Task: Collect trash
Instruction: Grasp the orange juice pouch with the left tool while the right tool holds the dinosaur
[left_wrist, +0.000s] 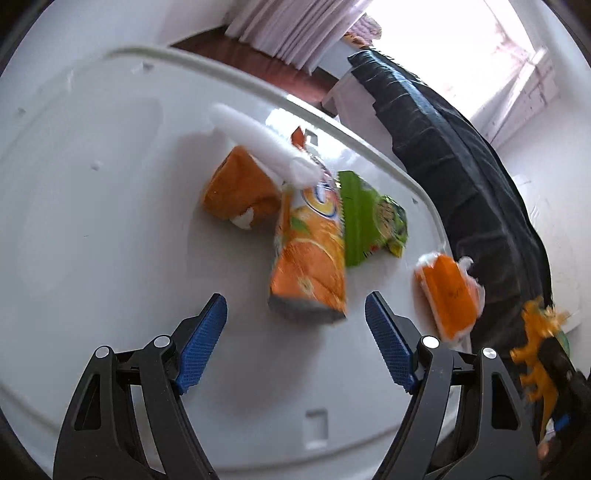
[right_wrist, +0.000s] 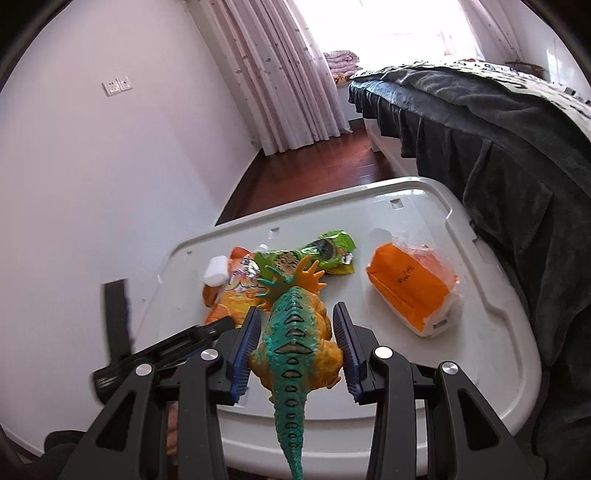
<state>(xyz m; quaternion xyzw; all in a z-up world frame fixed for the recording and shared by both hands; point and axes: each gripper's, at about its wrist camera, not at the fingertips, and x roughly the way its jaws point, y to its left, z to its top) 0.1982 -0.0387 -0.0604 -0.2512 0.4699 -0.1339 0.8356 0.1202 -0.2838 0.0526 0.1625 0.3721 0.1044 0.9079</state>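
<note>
On a white plastic lid (left_wrist: 92, 192) lie an orange juice pouch (left_wrist: 308, 258), an orange wrapper (left_wrist: 236, 192), a green snack packet (left_wrist: 373, 218), a white foam piece (left_wrist: 258, 144) and an orange tissue pack (left_wrist: 448, 295). My left gripper (left_wrist: 295, 332) is open just in front of the juice pouch, not touching it. My right gripper (right_wrist: 297, 332) is shut on a toy dinosaur (right_wrist: 295, 339), orange with a teal back, held above the lid (right_wrist: 399, 369). The green packet (right_wrist: 325, 251), juice pouch (right_wrist: 236, 291), foam piece (right_wrist: 216, 275) and tissue pack (right_wrist: 410, 288) lie beyond it.
A bed with a dark blanket (right_wrist: 480, 122) runs along the right of the lid. Dark wooden floor (right_wrist: 314, 173), curtains (right_wrist: 277, 74) and a white wall (right_wrist: 92, 184) are behind. The dinosaur (left_wrist: 535, 350) and the right gripper show at the left wrist view's right edge.
</note>
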